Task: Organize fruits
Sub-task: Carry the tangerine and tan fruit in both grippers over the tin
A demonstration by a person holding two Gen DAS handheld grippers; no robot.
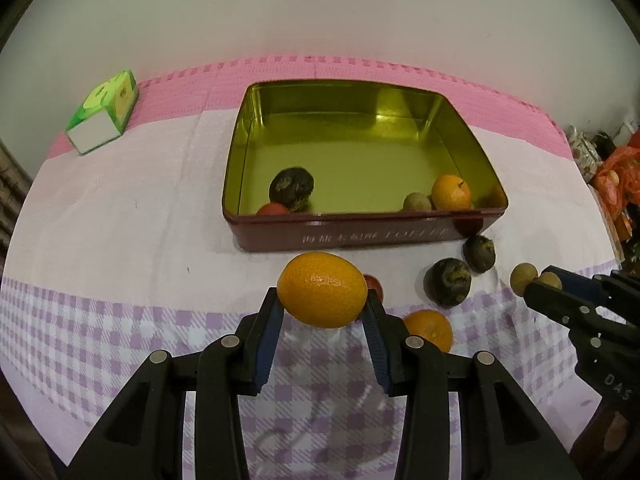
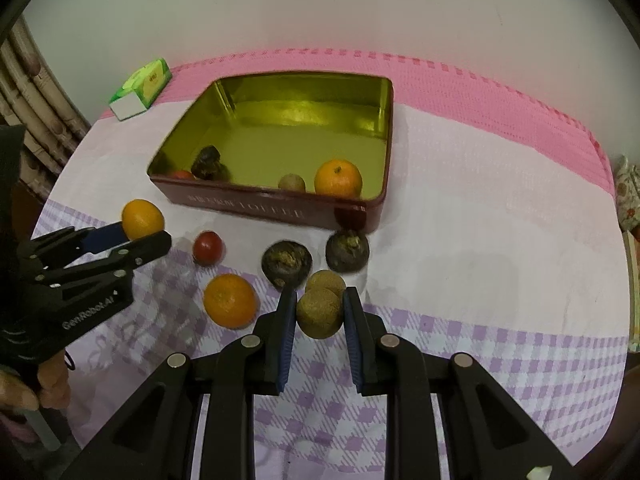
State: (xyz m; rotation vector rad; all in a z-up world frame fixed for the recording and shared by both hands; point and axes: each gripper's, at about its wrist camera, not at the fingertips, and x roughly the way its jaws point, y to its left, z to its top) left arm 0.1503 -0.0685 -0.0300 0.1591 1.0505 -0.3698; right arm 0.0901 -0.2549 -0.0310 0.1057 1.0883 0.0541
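Note:
My left gripper [image 1: 323,300] is shut on an orange [image 1: 322,295] and holds it above the cloth, in front of the tin; it also shows in the right wrist view [image 2: 142,227]. My right gripper [image 2: 319,308] is shut on a tan round fruit [image 2: 319,313], just above a second tan fruit [image 2: 326,281]. The red tin [image 1: 400,234] with a gold inside holds an orange [image 1: 451,192], a dark fruit [image 1: 291,188], a red fruit [image 1: 273,209] and a tan fruit [image 1: 416,202]. On the cloth lie an orange [image 2: 229,300], a red fruit [image 2: 207,247] and two dark fruits [image 2: 286,263] [image 2: 347,250].
A green and white box [image 1: 102,114] lies at the back left of the table [image 2: 500,220]. Bags and clutter [image 1: 612,172] stand past the table's right edge. A wall rises behind the table. A curtain [image 2: 28,92] hangs at the left.

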